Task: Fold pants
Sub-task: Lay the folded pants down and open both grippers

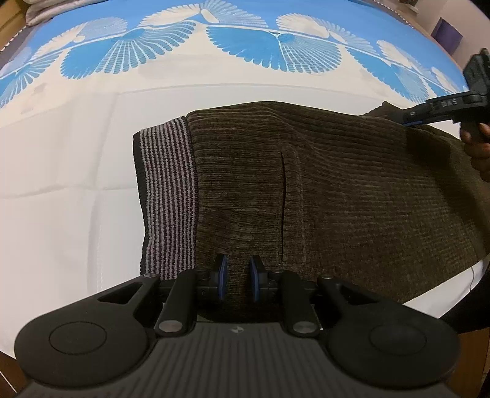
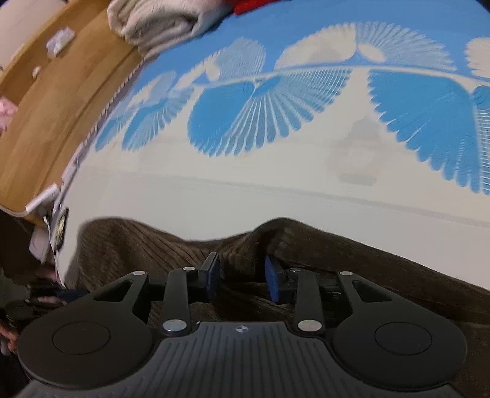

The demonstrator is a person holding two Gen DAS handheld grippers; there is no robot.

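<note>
Both views are evenly and fairly brightly lit by soft indoor light, with no hard shadows on the white and blue bedsheet (image 1: 76,159). The left wrist view is sharp: the ribbing of the brown corduroy pants (image 1: 337,189) and the striped waistband (image 1: 167,196) read clearly. The right wrist view is smeared by motion blur (worst across the blue fan pattern (image 2: 260,110) and the folded towel (image 2: 159,24)). Fisheye distortion bows the sheet's creases and bed edge in both. Small glints sit on the gripper's metal pivot pins (image 2: 174,326). The pants look dark, with folds lost in shadow.
</note>
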